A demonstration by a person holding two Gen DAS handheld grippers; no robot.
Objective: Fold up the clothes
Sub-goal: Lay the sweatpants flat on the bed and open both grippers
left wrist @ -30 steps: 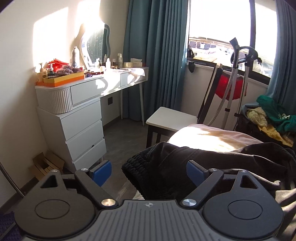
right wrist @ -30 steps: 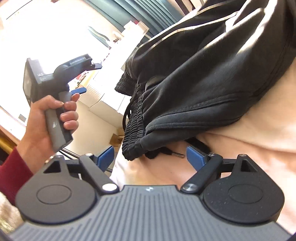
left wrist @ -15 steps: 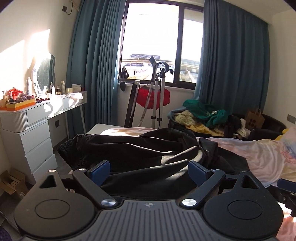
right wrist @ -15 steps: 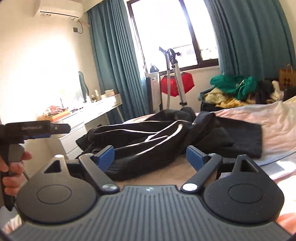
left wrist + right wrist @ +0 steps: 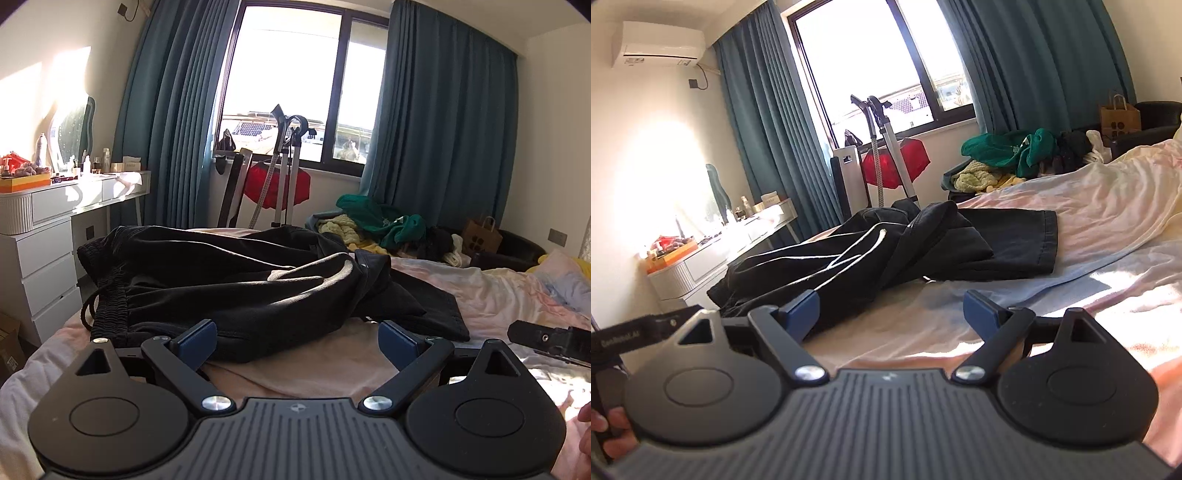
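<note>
Black cloth is what I see first: one pair of trousers [image 5: 236,280] lies crumpled on the bed [image 5: 491,302], its ribbed waistband [image 5: 110,306] at the end nearest the dresser [image 5: 40,236]. From the right wrist view the same trousers [image 5: 886,243] show thin white stripes along the leg, and one flat leg end reaches out across the sheet away from the dresser.

My left gripper [image 5: 297,338] is released, jaws spread wide, holding nothing. Its two blue pads [image 5: 195,338] sit just short of the near edge of the trousers; I cannot tell whether the pad on the dresser side touches the cloth. My right gripper [image 5: 890,308] is released too, both pads apart over bare sheet, with the trousers beside the pad on the dresser side. I can see part of the right gripper [image 5: 550,341] at the edge of the left view, on the side away from the dresser.

I count one window [image 5: 291,81] with two teal curtains [image 5: 443,122], one on each side. Below it stand one steamer [image 5: 284,170] with a red cloth [image 5: 277,184] behind it. One heap of clothes [image 5: 380,221], green and yellow on top, sits beyond the bed, farther from the dresser than the steamer. One brown paper bag [image 5: 482,236] stands past the heap. One air conditioner [image 5: 657,44] hangs high on the wall above the dresser [image 5: 698,266].
</note>
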